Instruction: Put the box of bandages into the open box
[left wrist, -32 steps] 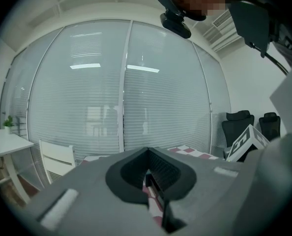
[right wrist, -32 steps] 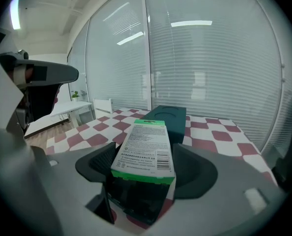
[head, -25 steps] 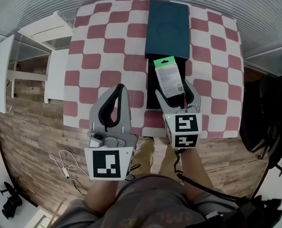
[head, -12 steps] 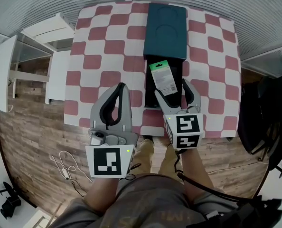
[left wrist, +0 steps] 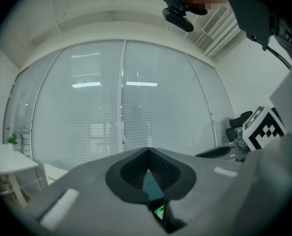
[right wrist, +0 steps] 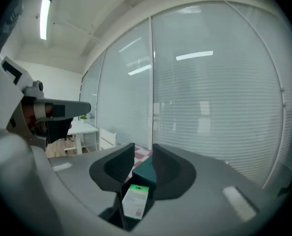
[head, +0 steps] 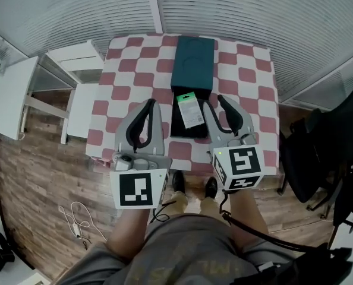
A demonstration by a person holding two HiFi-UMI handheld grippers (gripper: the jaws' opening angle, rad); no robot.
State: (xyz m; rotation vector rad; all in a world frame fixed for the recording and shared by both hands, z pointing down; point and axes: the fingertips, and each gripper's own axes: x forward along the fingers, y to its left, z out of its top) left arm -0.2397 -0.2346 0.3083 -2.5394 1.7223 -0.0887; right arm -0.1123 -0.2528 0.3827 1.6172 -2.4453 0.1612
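Head view: right gripper (head: 213,101) jaws apart

1. The right claw (right wrist: 143,150) holds its jaws apart with nothing between them.
2. Below the gap lies the box of bandages (right wrist: 135,200).
3. Beyond it are a teal lid (right wrist: 147,171) and the checkered tabletop (right wrist: 145,154).

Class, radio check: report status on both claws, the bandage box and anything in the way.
Left claw shut, empty. Right claw open, empty. Bandage box lying in the open box. Nothing in the way.
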